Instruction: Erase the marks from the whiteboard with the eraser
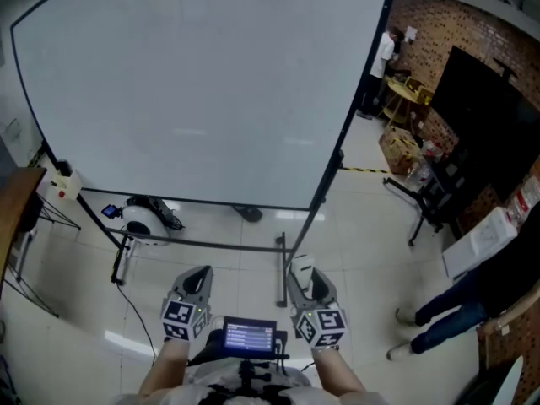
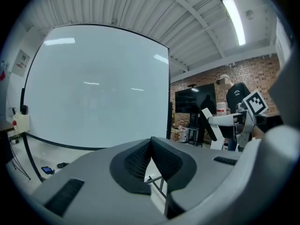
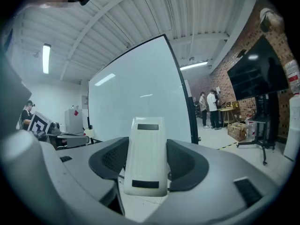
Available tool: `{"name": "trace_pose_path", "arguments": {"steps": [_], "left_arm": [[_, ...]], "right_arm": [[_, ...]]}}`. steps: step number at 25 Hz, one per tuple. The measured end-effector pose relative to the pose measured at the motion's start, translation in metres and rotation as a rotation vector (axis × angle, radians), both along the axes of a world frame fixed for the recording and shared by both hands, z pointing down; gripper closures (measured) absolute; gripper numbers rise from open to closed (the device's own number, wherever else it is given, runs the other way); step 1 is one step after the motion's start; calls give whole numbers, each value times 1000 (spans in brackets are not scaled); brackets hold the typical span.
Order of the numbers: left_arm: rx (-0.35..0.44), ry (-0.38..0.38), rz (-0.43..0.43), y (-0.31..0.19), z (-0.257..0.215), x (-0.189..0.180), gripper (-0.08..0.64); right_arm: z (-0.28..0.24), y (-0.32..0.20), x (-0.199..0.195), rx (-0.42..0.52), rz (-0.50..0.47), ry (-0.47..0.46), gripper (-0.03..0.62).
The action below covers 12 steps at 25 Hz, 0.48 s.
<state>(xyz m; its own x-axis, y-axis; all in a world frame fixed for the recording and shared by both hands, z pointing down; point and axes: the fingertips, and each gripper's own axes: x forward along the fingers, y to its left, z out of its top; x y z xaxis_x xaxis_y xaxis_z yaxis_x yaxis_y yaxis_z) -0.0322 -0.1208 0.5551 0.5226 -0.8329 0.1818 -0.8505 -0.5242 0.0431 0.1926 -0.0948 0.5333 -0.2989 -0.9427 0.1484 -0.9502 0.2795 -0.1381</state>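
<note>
1. A workshop with a brick wall [image 1: 460, 24] and a pale tiled floor [image 1: 363, 226] is shown, with a large whiteboard [image 1: 194, 83] on a dark metal stand at its centre.
2. The whiteboard's face is seen blank in all three views. No written marks can be made out on it, only soft reflections of the ceiling lights.
3. The eraser [image 3: 146, 153], a white block, is gripped upright between the jaws of the right tool [image 1: 305, 278]. It is held low in front of the board and well apart from its surface.
4. The left tool [image 2: 151, 144] is shown with its jaws closed together on nothing, held just beside the right one and likewise away from the board.
5. As far as can be seen, the wiping is judged to be finished or very nearly so. No mark is left for the eraser to be passed over.
6. Faint traces too pale for these views cannot be ruled out. If any exist, a last pass would be the only work left, and otherwise only the eraser's return is judged outstanding.
</note>
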Motion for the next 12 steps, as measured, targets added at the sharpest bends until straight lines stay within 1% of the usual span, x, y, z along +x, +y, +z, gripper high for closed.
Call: {"name": "trace_pose_path", "arguments": {"steps": [5,12], "left_arm": [[33,10,10,11,-16,8,566],[58,11,50,5,-27,5,566]], "right_arm": [[-3,20,2,1,-3,5,328],[-11,22,-6,19,19,11,328]]}}
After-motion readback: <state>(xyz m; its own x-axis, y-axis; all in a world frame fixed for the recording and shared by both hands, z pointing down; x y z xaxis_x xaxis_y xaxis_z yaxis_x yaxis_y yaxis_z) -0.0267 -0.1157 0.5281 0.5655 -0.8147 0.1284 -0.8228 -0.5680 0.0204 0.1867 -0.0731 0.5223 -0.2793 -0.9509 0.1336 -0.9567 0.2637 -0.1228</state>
